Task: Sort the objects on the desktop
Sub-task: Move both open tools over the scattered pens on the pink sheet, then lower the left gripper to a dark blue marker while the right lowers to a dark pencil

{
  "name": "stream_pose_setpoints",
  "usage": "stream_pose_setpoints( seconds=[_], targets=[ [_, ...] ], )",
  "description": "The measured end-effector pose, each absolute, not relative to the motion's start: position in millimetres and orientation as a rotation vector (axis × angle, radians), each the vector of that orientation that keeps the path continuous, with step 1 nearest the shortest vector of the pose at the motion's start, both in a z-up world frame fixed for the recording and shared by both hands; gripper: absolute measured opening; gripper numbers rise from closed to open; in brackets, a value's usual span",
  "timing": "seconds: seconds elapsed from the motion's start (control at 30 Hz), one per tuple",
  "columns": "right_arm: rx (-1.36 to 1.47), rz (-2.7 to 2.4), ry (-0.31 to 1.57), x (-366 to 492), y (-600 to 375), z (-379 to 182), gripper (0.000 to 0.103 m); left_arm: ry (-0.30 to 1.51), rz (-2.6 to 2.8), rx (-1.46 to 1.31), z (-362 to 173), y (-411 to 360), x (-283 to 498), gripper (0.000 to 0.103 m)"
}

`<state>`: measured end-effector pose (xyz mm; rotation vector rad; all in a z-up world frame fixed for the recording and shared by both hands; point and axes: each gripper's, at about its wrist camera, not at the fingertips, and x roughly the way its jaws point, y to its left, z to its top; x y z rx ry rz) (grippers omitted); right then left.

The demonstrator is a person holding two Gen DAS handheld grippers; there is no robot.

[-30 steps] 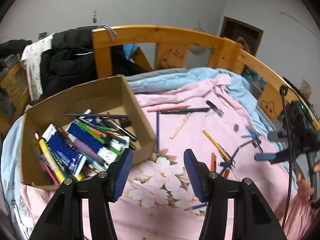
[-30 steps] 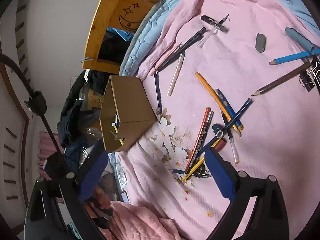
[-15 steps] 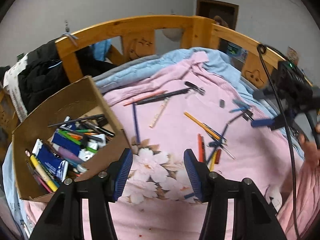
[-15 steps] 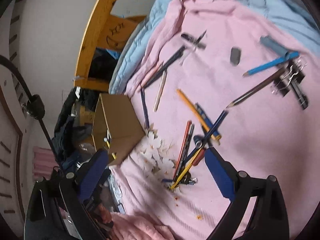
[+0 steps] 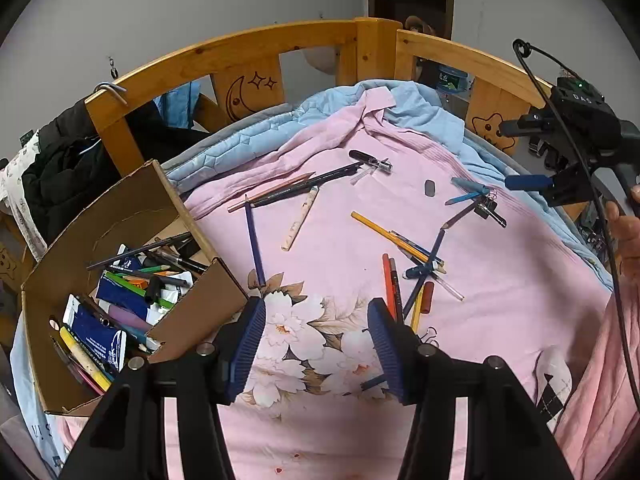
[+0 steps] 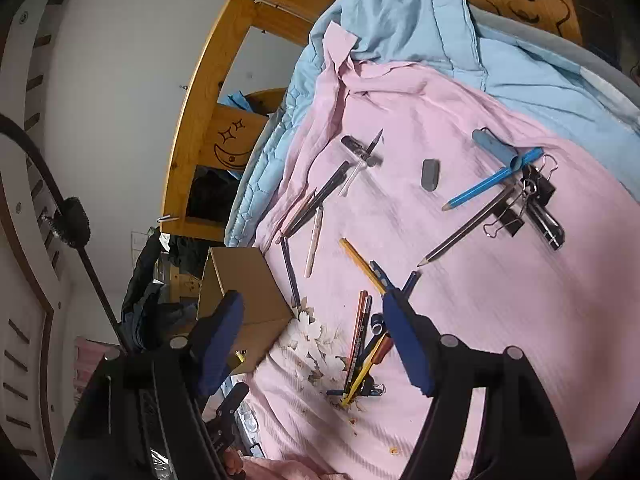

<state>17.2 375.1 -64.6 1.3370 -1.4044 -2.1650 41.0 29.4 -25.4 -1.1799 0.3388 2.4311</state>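
Pens and pencils lie scattered on a pink floral sheet (image 5: 500, 280). A crossed cluster of red, blue and yellow pencils (image 5: 416, 276) lies just right of my left gripper (image 5: 316, 332), which hangs open and empty over the flower print. A cardboard box (image 5: 120, 216) at the left holds several pens and blue packets. My right gripper (image 6: 312, 320) hovers above the sheet with its jaws closing on nothing; the same pencil cluster (image 6: 368, 344) lies below it. It also shows at the right edge of the left wrist view as the right gripper (image 5: 520, 152).
A grey eraser (image 6: 431, 174), a light blue pencil (image 6: 488, 184) and black binder clips (image 6: 536, 192) lie farther up the sheet. A wooden bed rail (image 5: 248, 48) curves behind, with dark clothes (image 5: 60, 160) hung at the left. A hand (image 5: 628, 232) is at the right edge.
The left wrist view has swung right, so the box now sits farther left. The right gripper's jaws have narrowed and it has drawn back, with the binder clips now well in view.
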Motion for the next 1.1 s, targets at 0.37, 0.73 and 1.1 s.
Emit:
stream_pose_setpoints(
  seconds=[0.37,0.73,1.1],
  targets=[
    [1.376,-2.105,-1.538,21,397,-82,0.055,0.263,2.305,-1.150,-31,45,23,0.054],
    [1.548,-2.071,-1.555,7,401,-119,0.054,0.728,1.976,-0.935,-74,131,12,0.054],
    [1.692,-2.143,-1.450,-22,394,-134,0.044,0.664,1.811,-0.891,-111,147,6,0.054]
  ],
)
